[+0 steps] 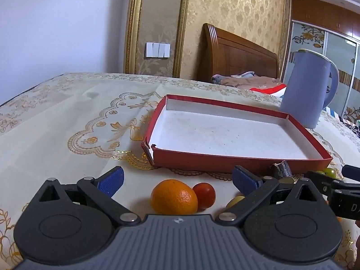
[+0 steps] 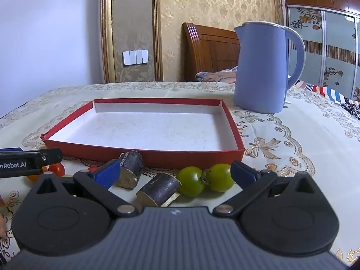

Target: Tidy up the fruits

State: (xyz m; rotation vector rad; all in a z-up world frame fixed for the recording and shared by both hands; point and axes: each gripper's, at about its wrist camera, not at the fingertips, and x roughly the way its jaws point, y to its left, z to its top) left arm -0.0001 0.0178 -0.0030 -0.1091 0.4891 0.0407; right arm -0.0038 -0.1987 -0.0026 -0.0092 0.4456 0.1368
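Note:
A shallow red box [image 1: 243, 160] with a white floor lies on the tablecloth, nothing in it; in the right wrist view the red box [image 2: 144, 155] spans the middle. My left gripper [image 1: 178, 178] is open, hovering over an orange [image 1: 174, 196] and a small red tomato [image 1: 204, 195] in front of the box. My right gripper [image 2: 175, 173] is open too, above two dark sugarcane pieces [image 2: 158, 189] [image 2: 130, 165] and two green tomatoes [image 2: 191, 181] [image 2: 220, 177]. The left gripper's arm shows at the left edge of the right wrist view, over a red tomato [image 2: 56, 169].
A light blue kettle [image 2: 263, 67] stands behind the box's far right corner; the kettle [image 1: 308, 90] also shows in the left wrist view. A cream and gold tablecloth [image 1: 67, 117] covers the table. A wooden bed and a wardrobe lie beyond.

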